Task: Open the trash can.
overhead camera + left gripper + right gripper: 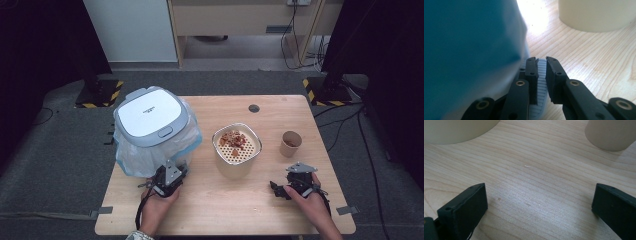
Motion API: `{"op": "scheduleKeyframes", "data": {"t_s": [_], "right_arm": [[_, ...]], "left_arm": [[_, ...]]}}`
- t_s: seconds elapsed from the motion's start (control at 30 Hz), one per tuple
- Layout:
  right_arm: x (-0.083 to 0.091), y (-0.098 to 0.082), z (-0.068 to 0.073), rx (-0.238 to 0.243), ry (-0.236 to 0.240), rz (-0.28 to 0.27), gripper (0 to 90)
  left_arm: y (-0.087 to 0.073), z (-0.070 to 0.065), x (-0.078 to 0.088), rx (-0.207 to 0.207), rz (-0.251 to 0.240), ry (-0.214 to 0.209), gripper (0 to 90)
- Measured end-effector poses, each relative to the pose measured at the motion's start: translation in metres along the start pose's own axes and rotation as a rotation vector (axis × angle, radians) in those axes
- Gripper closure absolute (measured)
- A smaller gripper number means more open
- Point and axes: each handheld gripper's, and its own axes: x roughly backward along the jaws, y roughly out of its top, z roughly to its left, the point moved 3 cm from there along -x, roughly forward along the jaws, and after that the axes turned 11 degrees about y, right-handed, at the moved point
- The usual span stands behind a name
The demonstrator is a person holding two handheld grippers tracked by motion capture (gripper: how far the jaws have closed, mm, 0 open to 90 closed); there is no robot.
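Note:
A pedal bin with a white and grey lid [150, 117] stands at the table's left, its lid down, and a blue-white plastic bag [145, 157] bulges out around it. My left gripper [170, 172] is low at the bin's front. In the left gripper view its jaws [542, 59] stand almost together with a thin slit. They lie over a grey ribbed pedal [541, 75] beside the bag [474, 50], and nothing is pinched. My right gripper [276, 190] rests near the front right, and its jaws [540, 186] are wide apart over bare wood.
A cream pot [236, 150] with a perforated insert and brown food scraps stands mid-table, just right of the bin. A brown paper cup [290, 144] stands to its right. Bare wooden table [225, 200] lies between my hands. Cables and black stands are on the floor behind.

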Motion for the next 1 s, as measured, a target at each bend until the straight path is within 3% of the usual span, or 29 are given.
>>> {"op": "scheduleKeyframes", "data": {"t_s": [0.33,0.63,0.77,1.0], "right_arm": [[0.0,0.0,0.0,0.0,0.0,0.0,0.5],[0.0,0.0,-0.0001,0.001,0.0,-0.001,0.5],[0.0,0.0,-0.0001,0.001,0.0,-0.001,0.5],[0.0,-0.0001,-0.0002,0.001,-0.001,-0.001,0.5]], "left_arm": [[-0.0024,0.0027,-0.0015,-0.024,0.013,0.038,79.0],[-0.0041,-0.0033,-0.0035,-0.025,0.026,0.029,87.7],[-0.005,-0.0026,-0.0042,-0.004,0.028,0.023,87.8],[-0.0059,-0.0043,-0.005,-0.014,0.032,0.032,88.1]]}}
